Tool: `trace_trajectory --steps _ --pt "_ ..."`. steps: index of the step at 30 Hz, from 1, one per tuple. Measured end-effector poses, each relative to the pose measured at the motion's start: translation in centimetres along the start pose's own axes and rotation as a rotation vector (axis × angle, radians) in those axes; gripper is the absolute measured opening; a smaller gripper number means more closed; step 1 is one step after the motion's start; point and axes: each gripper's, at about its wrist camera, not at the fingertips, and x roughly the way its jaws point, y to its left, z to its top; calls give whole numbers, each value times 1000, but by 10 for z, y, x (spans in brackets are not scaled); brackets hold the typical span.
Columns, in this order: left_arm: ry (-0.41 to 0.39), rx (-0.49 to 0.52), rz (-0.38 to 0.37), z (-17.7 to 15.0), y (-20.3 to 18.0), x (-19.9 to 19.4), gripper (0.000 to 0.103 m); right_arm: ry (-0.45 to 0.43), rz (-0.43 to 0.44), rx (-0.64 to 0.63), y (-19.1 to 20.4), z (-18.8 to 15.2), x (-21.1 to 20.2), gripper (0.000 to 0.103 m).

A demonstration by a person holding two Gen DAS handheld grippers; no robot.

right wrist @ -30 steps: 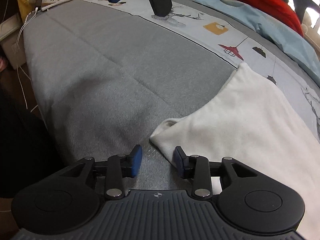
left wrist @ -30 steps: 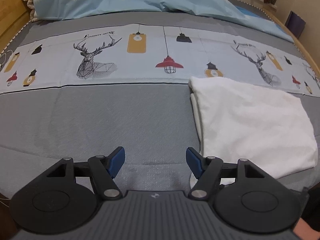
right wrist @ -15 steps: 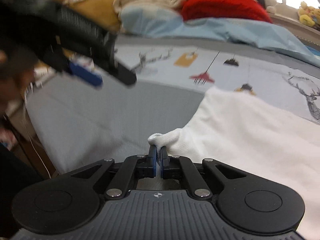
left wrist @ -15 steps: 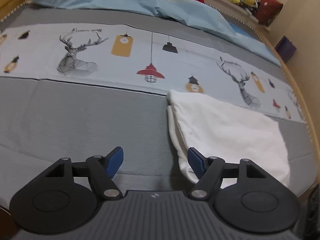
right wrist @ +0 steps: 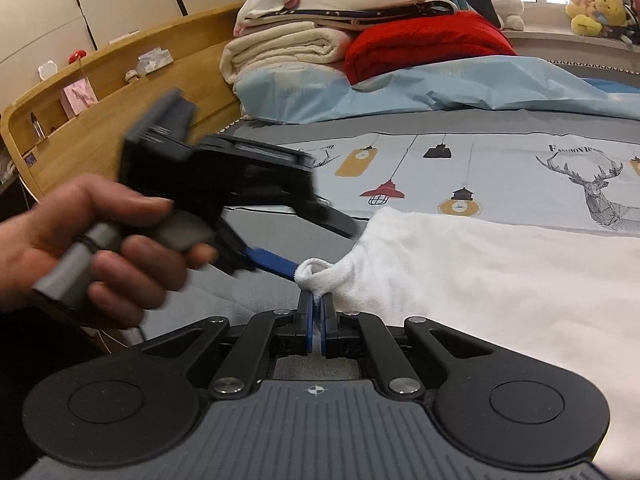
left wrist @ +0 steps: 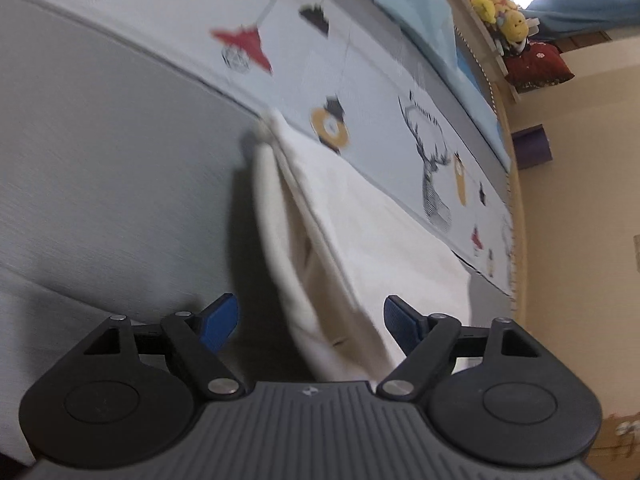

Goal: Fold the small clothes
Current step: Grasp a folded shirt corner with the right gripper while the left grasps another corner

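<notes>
White cloth [right wrist: 480, 280] on bed [right wrist: 256, 280] — one corner lifted.
Right gripper [right wrist: 316, 312] was clamped on the cloth's near corner; left gripper [left wrist: 308, 320], jaws wide and just been opening, straddled the raised edge without pressing it — left hand [right wrist: 92, 248] gripped its handle; cloth lay on grey cover.

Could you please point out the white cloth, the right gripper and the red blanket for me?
white cloth [right wrist: 480, 280]: right wrist view, flat middle.
right gripper [right wrist: 316, 300]: right wrist view, between its fingertips.
red blanket [right wrist: 424, 46]: right wrist view, front fold.

Bare grey bedspread [left wrist: 100, 152] beside white cloth [left wrist: 360, 240]
</notes>
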Motion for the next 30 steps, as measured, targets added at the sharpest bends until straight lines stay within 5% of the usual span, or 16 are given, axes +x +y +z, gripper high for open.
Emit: trace_trajectory --steps 6,7,9,11,15,23,30 --pt "13 -71 7 13 1 37 78 14 30 -12 -7 1 -4 3" --pt "7 -65 7 15 0 40 71 18 34 -12 -7 1 -4 3" --pt "4 -31 37 16 -3 45 38 25 41 -12 -6 1 -2 3" --pt "11 25 99 16 -5 48 17 30 49 -9 -3 3 2 3" --pt "-55 70 101 18 -2 24 13 26 90 -15 14 7 18 3" --pt "-330 70 131 16 22 -72 12 -84 253 44 43 23 35 2" --pt "-319 95 129 15 14 -82 12 -84 259 94 44 18 41 2"
